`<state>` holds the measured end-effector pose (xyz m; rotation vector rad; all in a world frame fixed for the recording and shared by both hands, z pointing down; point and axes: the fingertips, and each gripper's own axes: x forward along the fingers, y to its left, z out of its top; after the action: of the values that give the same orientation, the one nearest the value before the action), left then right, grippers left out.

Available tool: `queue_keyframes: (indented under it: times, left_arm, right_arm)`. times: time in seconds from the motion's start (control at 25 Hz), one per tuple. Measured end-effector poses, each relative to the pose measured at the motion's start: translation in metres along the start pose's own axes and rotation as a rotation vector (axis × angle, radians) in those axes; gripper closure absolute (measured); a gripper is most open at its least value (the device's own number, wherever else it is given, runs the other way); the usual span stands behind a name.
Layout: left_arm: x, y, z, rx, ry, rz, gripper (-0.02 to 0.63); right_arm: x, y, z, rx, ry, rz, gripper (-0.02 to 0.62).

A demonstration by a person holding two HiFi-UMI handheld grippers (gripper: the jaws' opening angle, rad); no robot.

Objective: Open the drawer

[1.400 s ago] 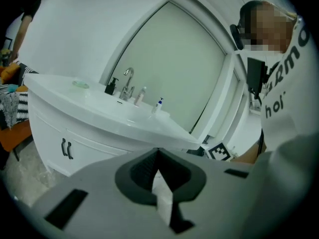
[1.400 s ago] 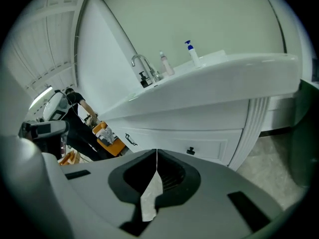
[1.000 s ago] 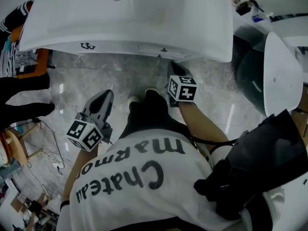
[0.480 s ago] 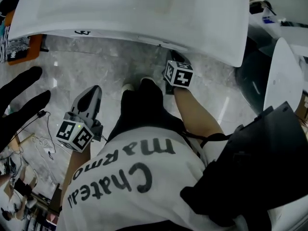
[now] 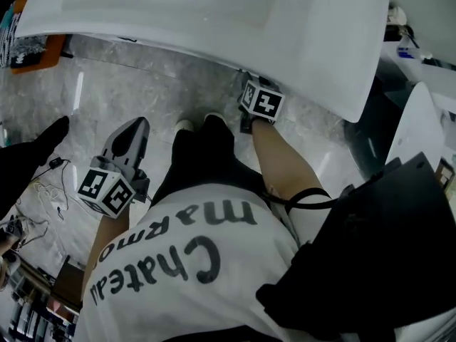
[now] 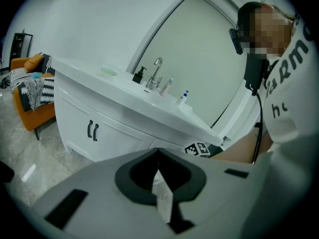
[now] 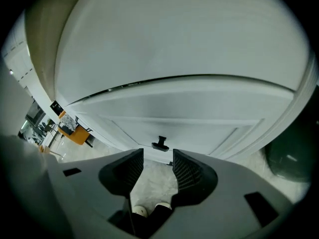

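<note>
- Plainly, nearest the wearer is the grey left gripper (image 6: pixel 158 169), hanging well to the left of the small black drawer handle (image 7: pixel 160 143). Its dark-lined jaws are pressed together on nothing, and it looks to have no share in the job yet.
- The grey right gripper (image 7: pixel 158 164) points down at that handle from just short of it. Its jaws have just been opening and now stand wide, with nothing between the ribbed black pads (image 7: pixel 188 172). Through the gap, below the handle, only the grey marbled floor (image 7: pixel 154 183) and the white toes of the person's shoes (image 7: pixel 142 210) show.
- The handle itself sits just beyond the fingertips, roughly in line with the gap between them. No pad touches it.
- Behind the handle, the white panelled drawer front (image 7: pixel 199 126) lies flush in its cabinet frame, so the drawer is still fully shut. It is tucked beneath the overhanging white curved countertop (image 7: pixel 189 49) above the handle.
- My reading is that the approach is nearly finished and the jaws are readied, but nothing of the opening proper is done. What is left is to bring the pads round the handle, close on it, and draw the front outward.
- Farthest off, well to the left of the handle, stand the white double cabinet doors with paired black pulls (image 6: pixel 92 130) and an orange armchair (image 6: pixel 37 116).
</note>
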<state>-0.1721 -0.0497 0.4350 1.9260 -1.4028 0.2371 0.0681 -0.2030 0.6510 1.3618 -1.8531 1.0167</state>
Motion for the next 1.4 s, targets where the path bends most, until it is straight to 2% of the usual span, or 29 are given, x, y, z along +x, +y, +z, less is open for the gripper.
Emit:
queue_keyframes:
  times: [0.24, 0.44, 0.68, 0.84, 1.0, 1.16, 1.4]
  left_arm:
    - [0.001, -0.001, -0.004, 0.004, 0.02, -0.003, 0.597]
    - [-0.005, 0.012, -0.002, -0.015, 0.012, 0.037, 0.597]
    - [-0.006, 0.016, -0.004, -0.026, 0.013, 0.04, 0.597]
    - [-0.003, 0.012, -0.006, -0.031, 0.012, 0.03, 0.598]
    - [-0.002, -0.004, -0.013, -0.027, 0.023, 0.02, 0.597]
    - [-0.004, -0.001, -0.023, -0.031, 0.048, -0.002, 0.597]
    - [-0.007, 0.008, -0.021, -0.019, 0.046, 0.005, 0.597]
  right_arm:
    - [0.012, -0.004, 0.002, -0.071, 0.045, -0.04, 0.422]
    - [0.021, -0.003, 0.0, -0.091, 0.069, -0.069, 0.422]
    - [0.027, -0.004, 0.003, -0.05, 0.075, -0.102, 0.456]
    - [0.026, -0.004, 0.004, -0.124, 0.082, -0.109, 0.465]
    - [0.021, -0.01, 0.003, -0.103, 0.082, -0.106, 0.465]
    - [0.025, -0.005, 0.003, -0.123, 0.099, -0.102, 0.466]
    - [0.032, -0.007, -0.004, -0.027, 0.124, -0.091, 0.469]
